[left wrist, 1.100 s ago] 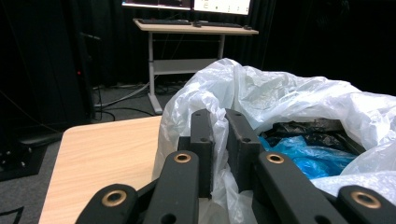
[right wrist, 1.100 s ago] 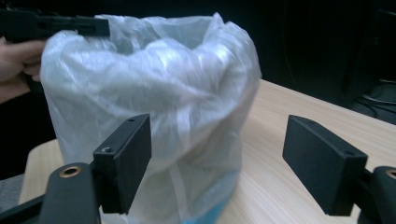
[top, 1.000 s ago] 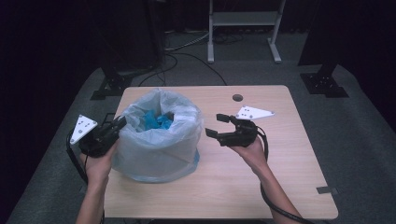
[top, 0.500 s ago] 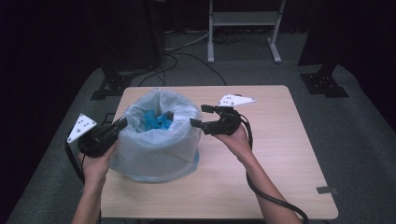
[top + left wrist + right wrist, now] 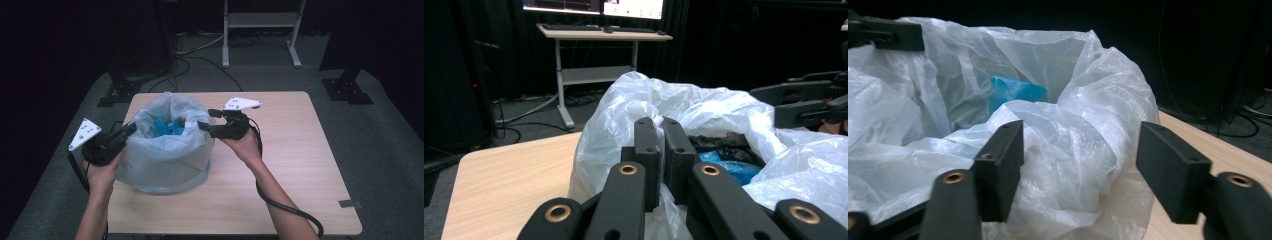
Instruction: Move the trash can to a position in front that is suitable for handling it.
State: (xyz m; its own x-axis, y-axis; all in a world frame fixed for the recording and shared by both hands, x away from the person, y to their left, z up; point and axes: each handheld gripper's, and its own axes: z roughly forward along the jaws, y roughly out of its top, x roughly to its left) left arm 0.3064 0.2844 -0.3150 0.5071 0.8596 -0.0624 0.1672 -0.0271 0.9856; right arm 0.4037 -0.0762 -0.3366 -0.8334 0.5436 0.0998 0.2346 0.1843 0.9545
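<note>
Translucent white plastic bag (image 5: pixel 167 150) lining a round bin sits on the left half of the light wooden tabletop (image 5: pixel 300 165), crumpled blue pieces (image 5: pixel 167 126) inside it. Left gripper (image 5: pixel 659 150) has its jaws clenched on the bag's near-left rim, plastic bunched around the fingers (image 5: pixel 646 145). Right gripper (image 5: pixel 209 120) is at the bag's opposite rim, jaws spread wide, the bag's folded edge between the fingers (image 5: pixel 1000 162) but not pinched. In the right gripper view the rim fold bulges up between both pads. Beyond the fingers: grey carpet floor (image 5: pixel 380 130), black cables (image 5: pixel 200 57), a white-framed desk (image 5: pixel 589 45) with monitors (image 5: pixel 594 6), dark curtains (image 5: pixel 50 45), black stand bases (image 5: pixel 347 90) just off the table's far corners.
</note>
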